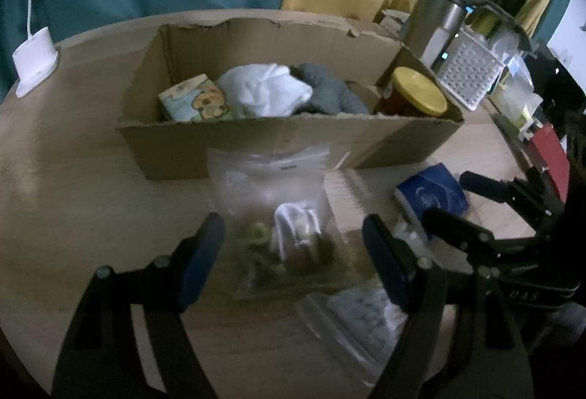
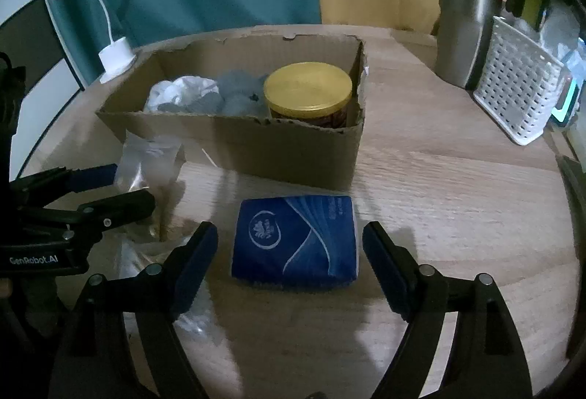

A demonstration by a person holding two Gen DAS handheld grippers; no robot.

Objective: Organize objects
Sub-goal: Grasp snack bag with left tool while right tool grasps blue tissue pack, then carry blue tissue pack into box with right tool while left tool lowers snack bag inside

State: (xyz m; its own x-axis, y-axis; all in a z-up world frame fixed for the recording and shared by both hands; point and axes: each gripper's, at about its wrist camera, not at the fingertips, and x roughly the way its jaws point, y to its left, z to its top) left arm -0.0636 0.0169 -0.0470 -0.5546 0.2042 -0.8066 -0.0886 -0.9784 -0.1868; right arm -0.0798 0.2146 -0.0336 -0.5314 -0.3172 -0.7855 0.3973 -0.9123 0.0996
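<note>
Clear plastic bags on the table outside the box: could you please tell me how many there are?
2. One bag lies between the left gripper fingers, in front of the box; the second bag lies nearer the camera, by the right finger. More may be hidden.

Matt cardboard box (image 2: 278, 150); brushed-metal tumbler (image 2: 467, 29); seemingly wood-grain table (image 2: 457, 186).

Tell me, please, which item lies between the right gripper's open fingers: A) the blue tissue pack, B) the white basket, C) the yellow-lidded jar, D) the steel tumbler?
A: the blue tissue pack lies on the table between the right gripper fingers, untouched.
</note>
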